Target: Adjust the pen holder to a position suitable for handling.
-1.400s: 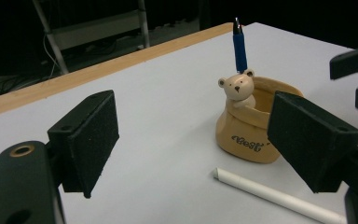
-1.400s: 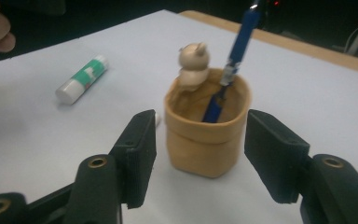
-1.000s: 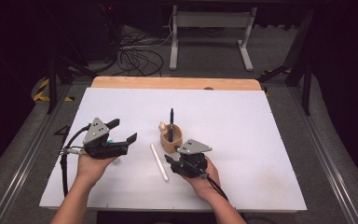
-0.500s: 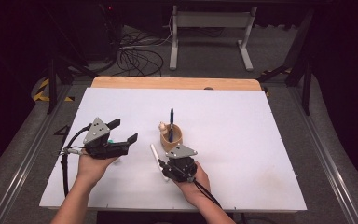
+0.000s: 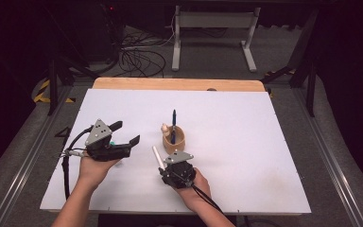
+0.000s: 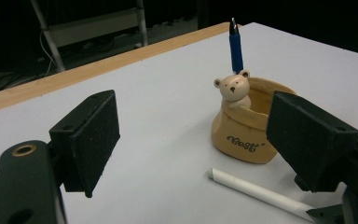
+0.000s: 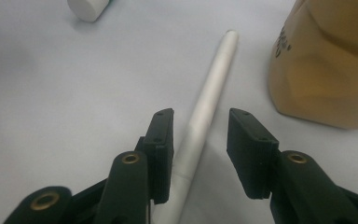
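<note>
A white pen (image 5: 157, 156) lies on the white table, just left of a tan bear-shaped holder (image 5: 174, 139) with a blue pen (image 5: 174, 120) standing in it. My right gripper (image 5: 164, 169) is lowered over the white pen's near end. In the right gripper view the white pen (image 7: 209, 98) runs between the two pads of my right gripper (image 7: 200, 121); the jaws have just been closing and a gap remains at the right pad. My left gripper (image 5: 126, 133) hovers to the left, wide open and empty. The left gripper (image 6: 200, 140) faces the holder (image 6: 247, 126) and the white pen (image 6: 256, 191).
The white table top (image 5: 246, 142) has a wooden strip (image 5: 179, 84) along its far edge. A small white round-ended object (image 7: 88, 7) lies beyond the pen in the right gripper view. Cables and a metal frame stand on the floor behind.
My right gripper has moved left and down to the white pen and now straddles its near end, with the jaws narrower. The left gripper has stayed put.
</note>
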`<state>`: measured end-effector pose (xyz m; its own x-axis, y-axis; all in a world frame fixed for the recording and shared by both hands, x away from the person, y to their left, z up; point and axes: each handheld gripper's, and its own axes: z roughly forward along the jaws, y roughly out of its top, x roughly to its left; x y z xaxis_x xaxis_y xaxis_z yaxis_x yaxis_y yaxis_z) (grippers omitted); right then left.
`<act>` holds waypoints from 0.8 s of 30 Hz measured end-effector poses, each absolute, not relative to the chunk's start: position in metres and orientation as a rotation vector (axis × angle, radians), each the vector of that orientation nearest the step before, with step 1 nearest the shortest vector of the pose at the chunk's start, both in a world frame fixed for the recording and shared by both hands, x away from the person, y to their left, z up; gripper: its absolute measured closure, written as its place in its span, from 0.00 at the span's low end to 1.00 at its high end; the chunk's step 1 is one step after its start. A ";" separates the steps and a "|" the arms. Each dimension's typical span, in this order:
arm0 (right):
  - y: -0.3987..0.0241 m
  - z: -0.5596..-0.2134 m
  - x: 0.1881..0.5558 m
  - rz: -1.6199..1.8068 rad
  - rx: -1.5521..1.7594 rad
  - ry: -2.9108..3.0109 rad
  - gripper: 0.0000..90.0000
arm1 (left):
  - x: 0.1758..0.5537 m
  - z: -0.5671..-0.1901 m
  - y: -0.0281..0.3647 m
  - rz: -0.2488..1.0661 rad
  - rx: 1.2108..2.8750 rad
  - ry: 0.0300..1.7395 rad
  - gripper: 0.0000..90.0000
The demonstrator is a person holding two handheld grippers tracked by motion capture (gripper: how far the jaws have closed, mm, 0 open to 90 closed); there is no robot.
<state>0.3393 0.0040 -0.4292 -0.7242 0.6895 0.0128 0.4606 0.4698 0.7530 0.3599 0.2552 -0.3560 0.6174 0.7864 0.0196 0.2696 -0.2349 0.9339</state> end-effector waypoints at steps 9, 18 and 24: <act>0.010 -0.436 0.335 1.053 0.967 2.450 0.70 | 0.360 -0.356 0.255 0.613 1.792 0.858 0.20; 0.010 -0.436 0.334 1.050 0.978 2.443 0.72 | 0.360 -0.355 0.255 0.614 1.792 0.860 0.20; 0.010 -0.436 0.333 1.052 0.976 2.447 0.73 | 0.360 -0.356 0.255 0.611 1.795 0.860 0.20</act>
